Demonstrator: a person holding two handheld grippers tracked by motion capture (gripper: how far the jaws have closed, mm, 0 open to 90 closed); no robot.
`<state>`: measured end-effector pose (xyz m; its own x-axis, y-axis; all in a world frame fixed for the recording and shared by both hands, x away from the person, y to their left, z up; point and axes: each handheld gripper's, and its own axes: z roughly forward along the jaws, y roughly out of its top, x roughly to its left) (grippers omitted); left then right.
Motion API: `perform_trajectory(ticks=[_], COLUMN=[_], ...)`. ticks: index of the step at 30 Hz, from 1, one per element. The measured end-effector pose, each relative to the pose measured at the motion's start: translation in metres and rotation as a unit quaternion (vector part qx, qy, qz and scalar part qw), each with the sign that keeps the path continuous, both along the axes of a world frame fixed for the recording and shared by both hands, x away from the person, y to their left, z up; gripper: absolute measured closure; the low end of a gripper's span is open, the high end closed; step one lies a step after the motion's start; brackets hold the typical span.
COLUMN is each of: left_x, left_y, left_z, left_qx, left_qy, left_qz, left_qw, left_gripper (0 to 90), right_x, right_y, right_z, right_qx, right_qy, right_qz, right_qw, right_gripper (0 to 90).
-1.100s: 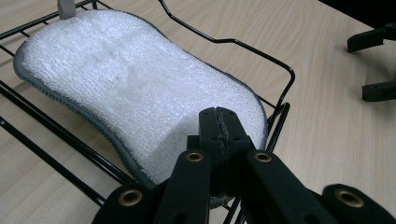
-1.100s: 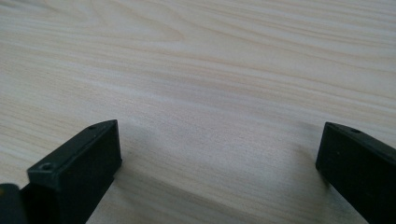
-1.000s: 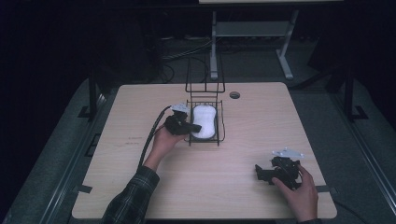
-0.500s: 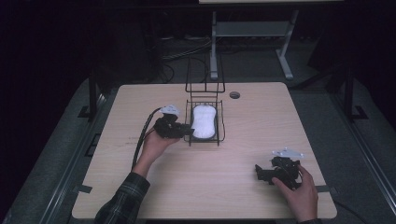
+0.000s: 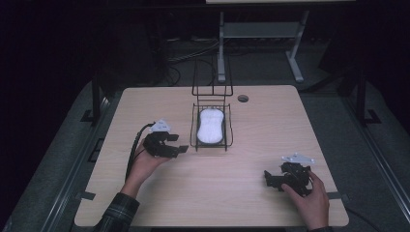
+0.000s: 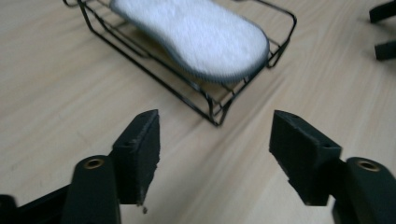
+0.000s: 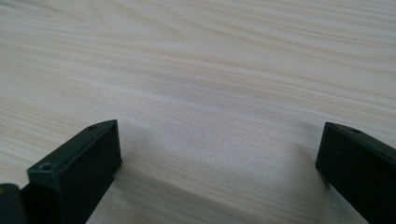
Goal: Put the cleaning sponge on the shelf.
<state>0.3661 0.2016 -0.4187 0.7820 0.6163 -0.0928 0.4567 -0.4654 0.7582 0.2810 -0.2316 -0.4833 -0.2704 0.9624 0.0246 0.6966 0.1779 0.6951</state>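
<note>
Lying inside a black wire basket point(image 5: 194, 137) near the middle of a pale wooden table point(image 5: 251, 203), long axis running away from the person: a white oblong sponge point(image 5: 211, 125), flat on the basket's floor, with a taller wire frame point(image 5: 212, 82) upright just behind. Left gripper point(image 5: 178, 149) just beside the basket's near left corner, apart from it, jaws spread wide and pointing toward the basket with nothing between them; held in the left hand point(image 5: 145, 162), cable point(image 5: 134, 150) looping off its back, plaid sleeve point(image 5: 116, 216) at the table's near edge. From the left gripper view: left gripper point(image 6: 215, 161) gaping over bare wood, basket point(image 6: 212, 105) corner a little ahead of the gap, sponge point(image 6: 196, 35) beyond it and somewhat to the left, rounded end nearest, slightly blurred; two dark tips at the far right edge, too cropped to identify. Right gripper point(image 5: 270, 178) well apart from basket and sponge, low near the table's front right, jaws pointing leftward, gripped by the right hand point(image 5: 309, 200), grey plate point(image 5: 297, 158) on top. From the right gripper view: right gripper point(image 7: 217, 154) likewise wide apart, holding nothing, bare wood grain point(image 7: 210, 70) between and ahead of the jaws. Small round hole point(image 5: 242, 98) in the tabletop behind and right of the basket. Dark floor, cables and a grey stand point(image 5: 261, 34) beyond the table.
</note>
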Motion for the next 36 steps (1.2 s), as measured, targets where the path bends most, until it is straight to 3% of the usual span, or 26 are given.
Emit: perform_trajectory(ticks=[6,9,18,32,36], left_x=[-0.018,-0.032,-0.058,-0.077,-0.08], left_y=[0.01,0.017,0.027,0.039,0.041], left_z=[-0.005,-0.01,-0.024,-0.044,-0.047], left_qx=[0.018,0.037,0.064,0.099,0.098], left_qy=[-0.008,-0.007,0.005,0.025,0.017], left_qz=[0.007,0.009,0.012,0.006,0.004], left_qw=[0.9998,0.9993,0.9979,0.9947,0.995], left_gripper=[23.7,19.1,15.7,15.1,14.5], right_x=[0.0,0.0,0.0,0.0,0.0], right_y=[0.0,0.0,0.0,0.0,0.0], right_z=[0.0,0.0,0.0,0.0,0.0], right_qx=[0.0,0.0,0.0,0.0,0.0], right_qy=[0.0,0.0,0.0,0.0,0.0], right_qz=[0.0,-0.001,0.0,0.0,0.0], right_qw=[1.0,1.0,1.0,1.0,1.0], right_gripper=[0.0,0.0,0.0,0.0,0.0])
